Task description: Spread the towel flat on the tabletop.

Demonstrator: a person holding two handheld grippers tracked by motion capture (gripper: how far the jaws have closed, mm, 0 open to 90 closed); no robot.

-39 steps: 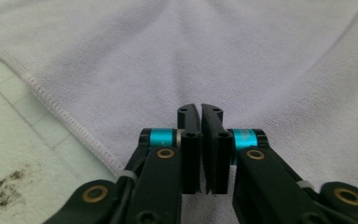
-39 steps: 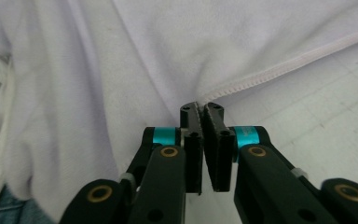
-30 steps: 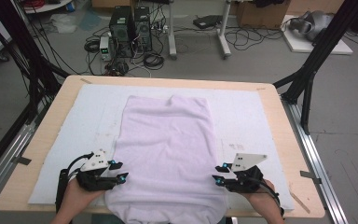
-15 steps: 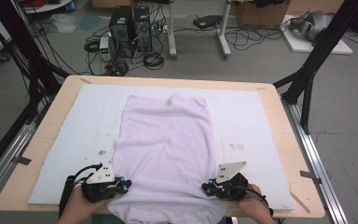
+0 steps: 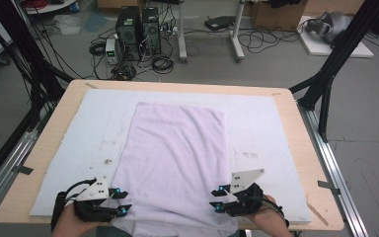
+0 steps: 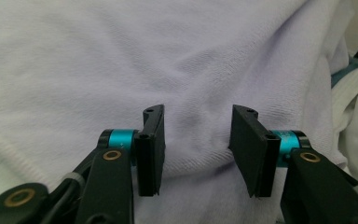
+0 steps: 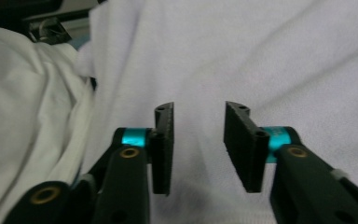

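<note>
A pale lilac cloth (image 5: 177, 153) lies spread flat on the white mat (image 5: 79, 138), its near end hanging over the table's front edge. My left gripper (image 5: 122, 202) sits at the cloth's near left edge and points inward. Its jaws have just been opening and now stand apart over the lilac cloth (image 6: 168, 56), the pads pressing nothing. My right gripper (image 5: 218, 198) mirrors it at the near right edge. Its jaws have also just been opening and stand apart above the cloth (image 7: 261, 56). My left gripper (image 6: 196, 116) and right gripper (image 7: 198, 109) hold nothing.
The mat covers a wooden table (image 5: 301, 128) with metal rails along its sides. Black frame posts (image 5: 330, 74) rise at both far corners. Computers and cables (image 5: 138, 34) sit on the floor beyond. The person's white clothing (image 7: 28, 93) is just below the front edge.
Both grippers have moved toward the table's front edge. Their jaws pinched shut at the cloth's side edges half a second ago and now stand apart again.
</note>
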